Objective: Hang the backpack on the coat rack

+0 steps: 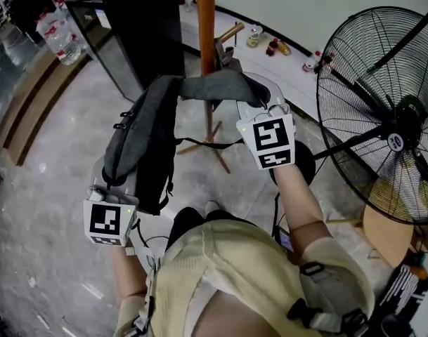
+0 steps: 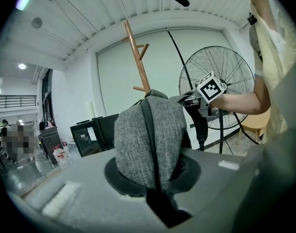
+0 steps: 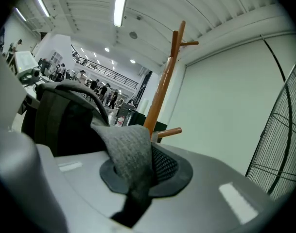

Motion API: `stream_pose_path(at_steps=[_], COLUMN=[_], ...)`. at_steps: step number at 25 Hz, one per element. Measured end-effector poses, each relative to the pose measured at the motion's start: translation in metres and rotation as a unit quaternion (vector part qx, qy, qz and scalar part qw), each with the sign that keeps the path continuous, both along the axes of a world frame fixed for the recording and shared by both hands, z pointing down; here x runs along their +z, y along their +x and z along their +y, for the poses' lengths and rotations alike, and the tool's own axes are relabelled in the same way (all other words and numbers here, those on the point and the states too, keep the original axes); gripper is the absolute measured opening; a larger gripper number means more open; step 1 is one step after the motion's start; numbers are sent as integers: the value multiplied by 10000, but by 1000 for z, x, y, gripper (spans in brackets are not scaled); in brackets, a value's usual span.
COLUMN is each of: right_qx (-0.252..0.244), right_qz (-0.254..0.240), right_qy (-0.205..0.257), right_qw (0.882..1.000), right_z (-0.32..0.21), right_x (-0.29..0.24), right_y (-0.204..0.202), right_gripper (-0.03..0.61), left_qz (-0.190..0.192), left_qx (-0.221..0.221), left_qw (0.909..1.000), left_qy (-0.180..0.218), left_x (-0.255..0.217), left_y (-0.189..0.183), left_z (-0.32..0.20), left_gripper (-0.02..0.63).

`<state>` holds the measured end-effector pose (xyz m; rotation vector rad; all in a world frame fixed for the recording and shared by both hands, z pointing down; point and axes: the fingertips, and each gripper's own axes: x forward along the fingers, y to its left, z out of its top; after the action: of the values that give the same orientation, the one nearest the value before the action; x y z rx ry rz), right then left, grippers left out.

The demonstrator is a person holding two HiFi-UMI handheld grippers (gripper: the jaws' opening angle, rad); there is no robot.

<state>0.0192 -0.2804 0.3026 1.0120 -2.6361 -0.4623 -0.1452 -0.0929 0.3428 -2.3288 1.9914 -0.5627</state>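
Observation:
A grey and black backpack (image 1: 147, 142) hangs in the air between my two grippers, just in front of the wooden coat rack (image 1: 206, 16). My left gripper (image 1: 114, 181) holds its lower end and is shut on a grey padded strap (image 2: 148, 144). My right gripper (image 1: 250, 97) is shut on another grey strap (image 3: 130, 154) at the top end, close beside the rack's pole (image 3: 163, 89). A short peg (image 3: 169, 131) sticks out just behind the right jaws. The bag's dark body (image 3: 60, 120) fills the left of the right gripper view.
A large standing fan (image 1: 386, 111) is close on the right. A black cabinet (image 1: 140, 27) stands left of the rack, with water bottles (image 1: 59, 34) beyond it. Small bottles (image 1: 277, 46) line the wall base. The rack's feet (image 1: 210, 146) spread on the marble floor.

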Motion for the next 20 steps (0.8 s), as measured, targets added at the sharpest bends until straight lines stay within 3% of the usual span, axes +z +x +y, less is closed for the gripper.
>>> stream_pose_path(at_steps=[6, 20], right_qx=[40, 524], right_qz=[187, 574], right_qy=[-127, -469], right_qw=[9997, 9959], right_z=[-28, -64], right_x=[12, 58], right_y=[-10, -11], right_gripper=[31, 34], left_qz=[-69, -53], left_qx=[37, 765], left_qw=[9999, 9963], left_qy=[-77, -378], left_x=[1, 37], left_y=[-14, -42], left_z=[-27, -77], left_gripper=[63, 63])
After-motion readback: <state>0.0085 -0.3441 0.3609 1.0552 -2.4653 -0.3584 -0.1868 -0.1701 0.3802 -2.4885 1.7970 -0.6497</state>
